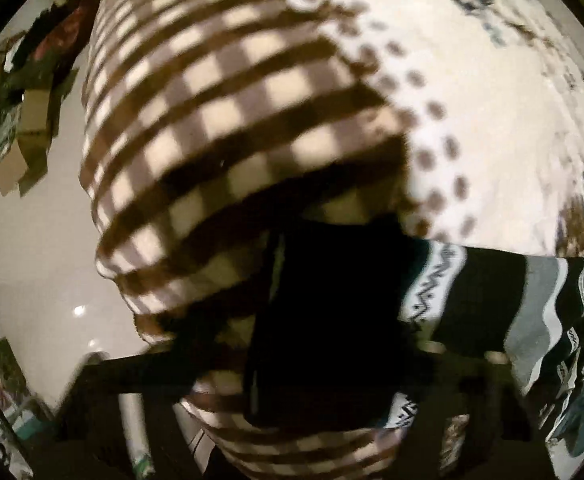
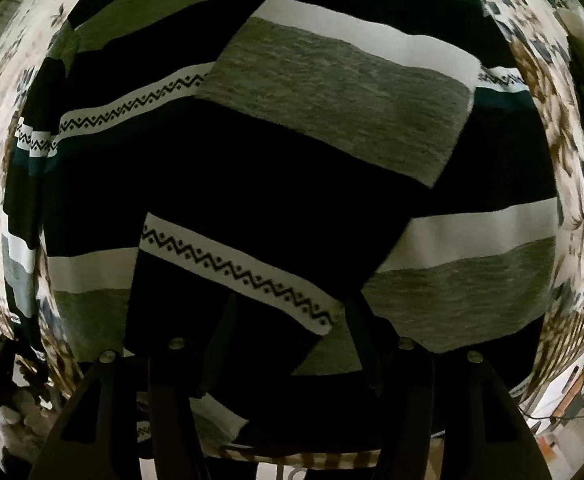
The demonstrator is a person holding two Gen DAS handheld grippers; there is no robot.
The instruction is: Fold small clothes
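Top: a small striped top point(image 2: 252, 168) with black, grey and white bands and a zigzag line. In the right view it fills almost the whole picture and lies spread out, with one part folded over the rest at a slant.
Where the top is: it lies on a white cloth point(image 2: 572, 184) with blue and brown leaf shapes, which shows on both sides of the top. In the left view the top point(image 1: 492, 300) shows low on the right, with its dark edge running in to the middle.
Right claw: the right claw point(image 2: 288, 344) is right over the top. Its two dark fingers point(image 2: 376, 344) stand a little apart, and a fold of black cloth sits between them. It looks pinched, but the spot is dark, so I cannot tell for sure.
Left claw: the left claw point(image 1: 324, 352) is low in its picture, blurry and very dark. The dark edge of the top is right at it. I cannot tell if it is open or closed, or if it holds the cloth.
Blanket: a brown and cream checked blanket point(image 1: 220, 128) lies beside the white cloth and hangs over an edge.
Floor: a shiny pale floor point(image 1: 44, 264) shows on the left.
Boxes: some brown boxes point(image 1: 32, 128) and dark stuff sit far off on the floor.
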